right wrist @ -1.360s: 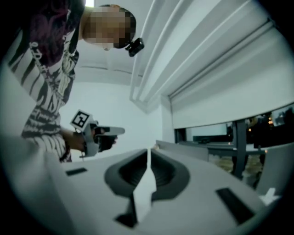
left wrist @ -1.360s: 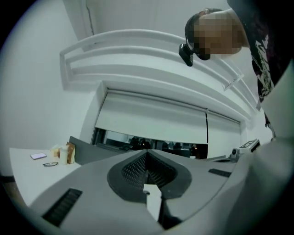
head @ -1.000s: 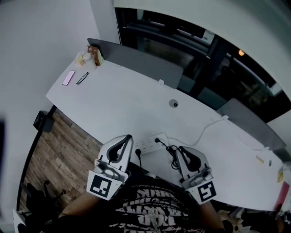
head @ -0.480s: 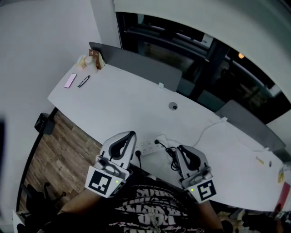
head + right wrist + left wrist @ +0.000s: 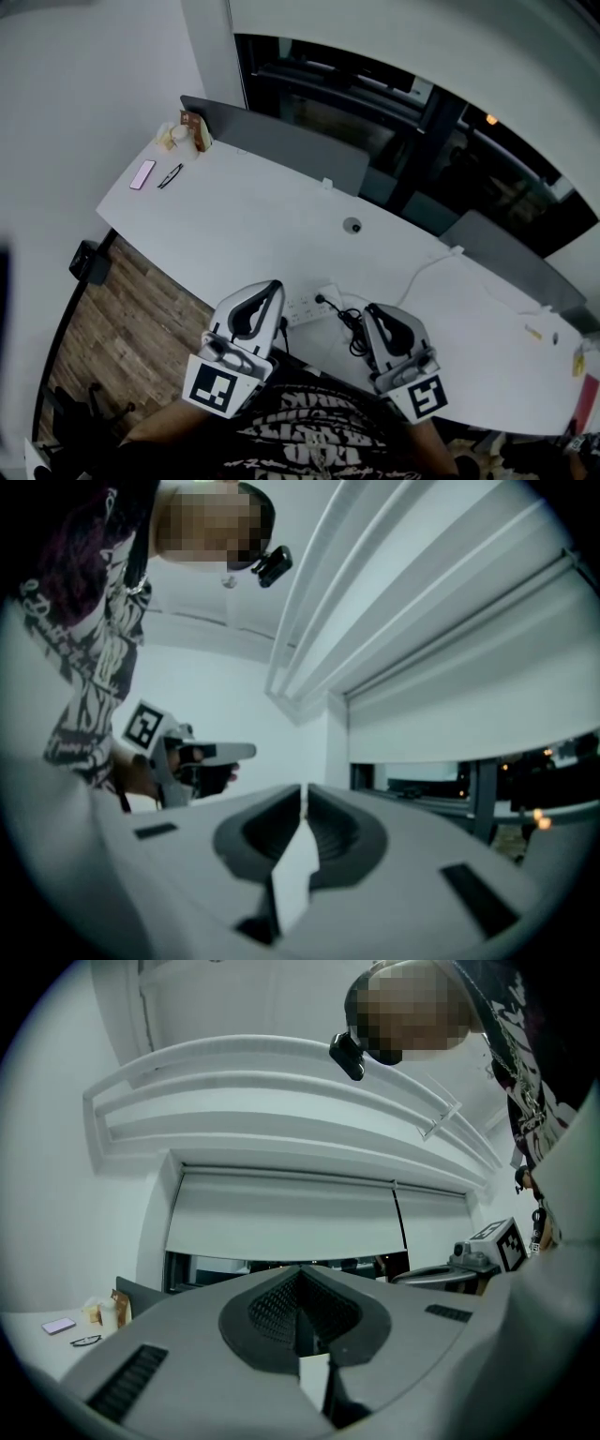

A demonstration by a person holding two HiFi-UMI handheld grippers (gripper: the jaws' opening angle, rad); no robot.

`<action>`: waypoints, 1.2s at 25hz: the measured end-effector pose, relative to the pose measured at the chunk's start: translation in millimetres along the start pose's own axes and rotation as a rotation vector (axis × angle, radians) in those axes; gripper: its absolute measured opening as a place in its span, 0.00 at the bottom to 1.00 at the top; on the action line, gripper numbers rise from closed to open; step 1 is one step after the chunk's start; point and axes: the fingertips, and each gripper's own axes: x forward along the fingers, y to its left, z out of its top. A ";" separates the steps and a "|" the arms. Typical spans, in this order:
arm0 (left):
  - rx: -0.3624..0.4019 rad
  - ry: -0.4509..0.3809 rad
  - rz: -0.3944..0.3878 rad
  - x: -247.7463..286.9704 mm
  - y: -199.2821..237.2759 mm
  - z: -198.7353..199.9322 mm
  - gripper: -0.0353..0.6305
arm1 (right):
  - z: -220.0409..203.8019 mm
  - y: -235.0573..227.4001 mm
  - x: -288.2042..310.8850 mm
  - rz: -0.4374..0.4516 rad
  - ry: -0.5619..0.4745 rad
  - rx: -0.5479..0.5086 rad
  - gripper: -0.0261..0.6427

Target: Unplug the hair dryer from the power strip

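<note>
In the head view a white power strip (image 5: pixel 309 302) lies near the desk's front edge, between my two grippers. A black plug (image 5: pixel 320 300) sits in it, and its black cord (image 5: pixel 354 330) runs in a tangle toward the right gripper. No hair dryer shows in any view. My left gripper (image 5: pixel 273 289) hangs just left of the strip, shut and empty; in its own view the left gripper (image 5: pixel 300 1274) has its jaw tips meeting. My right gripper (image 5: pixel 372 310) is beside the cord, also shut on nothing, as the right gripper (image 5: pixel 304 791) shows in its own view. Both point level at the window wall.
A white cable (image 5: pixel 427 267) runs from the strip to the back right of the white desk (image 5: pixel 244 216). A pink phone (image 5: pixel 142 174), glasses (image 5: pixel 171 175) and cups (image 5: pixel 180 137) sit far left. Grey partitions (image 5: pixel 281 142) line the back edge. Wood floor (image 5: pixel 131 319) lies left.
The left gripper has lifted a little and drifted slightly right. The right gripper has stayed where it was. Both stay shut.
</note>
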 end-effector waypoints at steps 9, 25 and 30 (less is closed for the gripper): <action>0.004 -0.030 -0.021 1.0 -6.3 0.4 0.09 | 12.1 2.0 3.1 -0.001 -0.036 -0.070 0.11; 0.058 0.051 -0.002 -5.1 -5.4 -17.5 0.09 | -0.7 1.5 13.2 0.020 -0.004 -0.039 0.11; 0.054 0.074 0.010 -5.6 0.1 -24.6 0.09 | -5.6 3.1 23.2 0.046 0.001 -0.017 0.11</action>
